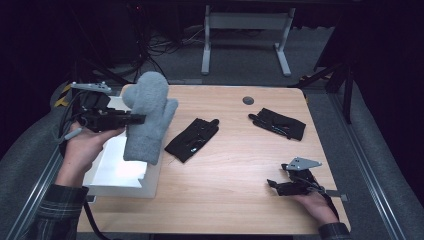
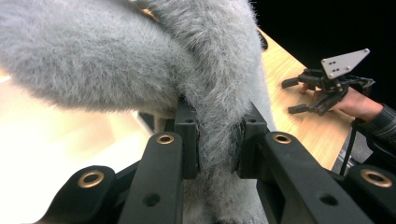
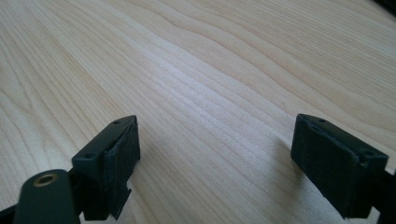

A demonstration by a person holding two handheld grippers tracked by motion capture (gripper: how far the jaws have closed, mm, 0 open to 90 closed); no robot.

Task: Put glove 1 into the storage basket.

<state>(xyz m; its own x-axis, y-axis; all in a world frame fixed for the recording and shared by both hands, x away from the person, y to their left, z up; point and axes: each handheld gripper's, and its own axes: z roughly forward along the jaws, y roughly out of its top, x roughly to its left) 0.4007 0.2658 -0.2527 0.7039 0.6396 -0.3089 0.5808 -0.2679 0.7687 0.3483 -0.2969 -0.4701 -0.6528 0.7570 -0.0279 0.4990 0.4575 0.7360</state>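
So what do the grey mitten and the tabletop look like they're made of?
Grey mitten, clamped in the left hand-held gripper: fuzzy fleece or brushed knit, judging by its raised matte fibres. Table: light wood or wood-look laminate, with visible grain lines and a slight sheen; which one is unclear.

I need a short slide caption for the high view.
Left hand-held gripper lifts a grey mitten above a white box; two black gloves lie on the table.

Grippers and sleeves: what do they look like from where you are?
Both grippers, left gripper and right gripper, are black, each topped by a grey three-cornered plate with small holes. The left gripper's jaws are thick black bars with brass-ringed holes; the right's end in blocky black pads. A black cable trails from the left one. The sleeves are dark plaid.
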